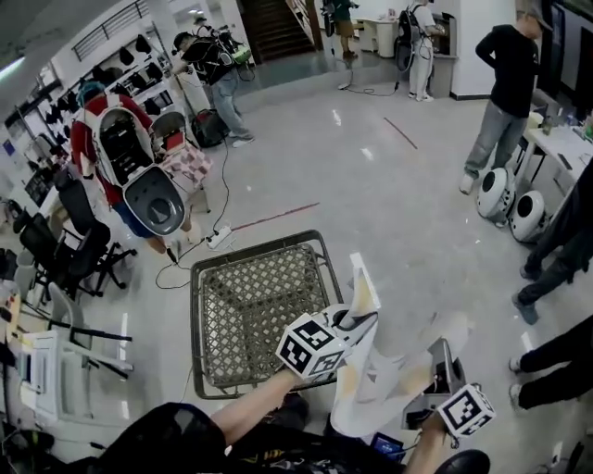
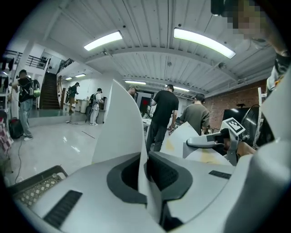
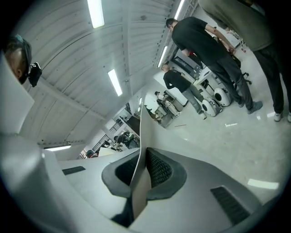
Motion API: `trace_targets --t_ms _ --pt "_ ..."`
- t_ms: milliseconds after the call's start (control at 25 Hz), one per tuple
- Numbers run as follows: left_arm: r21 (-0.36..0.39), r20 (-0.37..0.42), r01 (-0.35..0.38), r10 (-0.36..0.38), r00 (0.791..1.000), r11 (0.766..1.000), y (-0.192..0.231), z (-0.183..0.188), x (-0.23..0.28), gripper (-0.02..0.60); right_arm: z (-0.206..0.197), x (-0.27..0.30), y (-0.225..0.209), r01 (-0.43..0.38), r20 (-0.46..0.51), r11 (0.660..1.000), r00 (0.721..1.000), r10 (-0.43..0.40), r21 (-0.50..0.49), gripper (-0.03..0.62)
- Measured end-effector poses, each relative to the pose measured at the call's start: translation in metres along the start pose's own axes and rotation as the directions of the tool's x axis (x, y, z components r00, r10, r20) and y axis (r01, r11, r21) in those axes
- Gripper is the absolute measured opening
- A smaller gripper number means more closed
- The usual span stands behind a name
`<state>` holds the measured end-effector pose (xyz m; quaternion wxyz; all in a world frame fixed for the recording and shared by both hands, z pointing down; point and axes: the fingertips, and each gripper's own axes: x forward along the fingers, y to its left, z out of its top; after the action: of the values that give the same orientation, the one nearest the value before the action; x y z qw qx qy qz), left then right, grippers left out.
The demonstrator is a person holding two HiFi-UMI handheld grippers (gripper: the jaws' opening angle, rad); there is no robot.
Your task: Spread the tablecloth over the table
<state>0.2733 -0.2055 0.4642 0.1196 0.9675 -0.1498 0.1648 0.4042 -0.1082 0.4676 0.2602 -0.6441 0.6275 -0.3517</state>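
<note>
- Two tools hold the cloth (image 1: pixel 369 375): the left tool (image 2: pixel 146 172) is clamped on one thin edge and the right tool (image 3: pixel 142 173) on another.
- We see a pale, off-white cloth with yellowish patches, creased and bunched, with one corner sticking up.
- It hangs in the air between the tools, beside the right edge of the mesh desk (image 1: pixel 243 310), not spread on it.

Bystander (image 1: pixel 508 74) standing near white round machines (image 1: pixel 493 193); staircase (image 1: pixel 273 28) behind.
</note>
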Motion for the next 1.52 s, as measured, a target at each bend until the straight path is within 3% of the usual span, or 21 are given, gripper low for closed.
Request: trace_targets --t_ms 160,320,440,600,720,800,920,1000,1160,1240,1320,1440,1520 --pt "-0.028 0.018 -0.059 0.06 0.998 0.998 0.059 -0.003 -0.016 0.029 -0.015 0.035 0.024 -0.008 -0.015 1.0 1.0 0.008 0.011 0.017" --pt "-0.12 0.058 -0.118 0.126 0.99 0.986 0.125 -0.003 -0.035 0.031 -0.015 0.072 0.053 -0.035 -0.002 0.999 0.999 0.035 0.003 0.017" --pt "-0.206 0.139 -0.149 0.18 0.974 0.967 0.178 0.019 -0.064 0.031 -0.008 0.102 0.097 -0.114 0.034 0.993 0.993 0.116 -0.039 0.018" --pt "-0.258 0.246 -0.229 0.293 0.924 0.939 0.262 0.057 -0.124 0.031 -0.011 0.144 0.155 -0.206 0.098 0.977 0.972 0.211 -0.057 0.02" --pt "-0.253 0.32 -0.346 0.416 0.851 0.903 0.327 0.085 -0.193 0.035 -0.02 0.184 0.198 -0.263 0.091 0.961 0.959 0.27 -0.086 0.021" --pt "-0.274 0.36 -0.43 0.506 0.783 0.86 0.367 0.09 -0.251 0.037 -0.034 0.209 0.222 -0.296 0.073 0.952 0.95 0.302 -0.083 0.021" --pt "-0.351 0.37 -0.541 0.644 0.67 0.764 0.413 0.072 -0.343 0.038 -0.064 0.242 0.245 -0.331 0.013 0.941 0.943 0.333 -0.065 0.023" --pt "-0.39 0.33 -0.613 0.726 0.604 0.687 0.431 0.042 -0.396 0.038 -0.09 0.261 0.252 -0.332 -0.058 0.942 0.942 0.329 -0.046 0.023" --pt "-0.391 0.158 -0.754 0.846 0.509 0.527 0.447 -0.051 -0.474 0.04 -0.164 0.292 0.257 -0.283 -0.239 0.958 0.934 0.265 -0.045 0.021" --pt "-0.412 0.076 -0.79 0.881 0.467 0.454 0.45 -0.097 -0.5 0.038 -0.205 0.304 0.261 -0.278 -0.328 0.958 0.913 0.243 -0.064 0.021" --pt "-0.419 0.028 -0.814 0.901 0.433 0.404 0.448 -0.131 -0.515 0.037 -0.24 0.313 0.262 -0.282 -0.404 0.956 0.886 0.228 -0.077 0.02" --pt "-0.444 0.025 -0.816 0.915 0.403 0.371 0.44 -0.153 -0.535 0.032 -0.277 0.315 0.259 -0.28 -0.487 0.954 0.851 0.196 -0.105 0.017" --pt "-0.456 0.013 -0.81 0.912 0.41 0.37 0.437 -0.162 -0.544 0.031 -0.29 0.312 0.259 -0.269 -0.507 0.959 0.842 0.186 -0.094 0.017"
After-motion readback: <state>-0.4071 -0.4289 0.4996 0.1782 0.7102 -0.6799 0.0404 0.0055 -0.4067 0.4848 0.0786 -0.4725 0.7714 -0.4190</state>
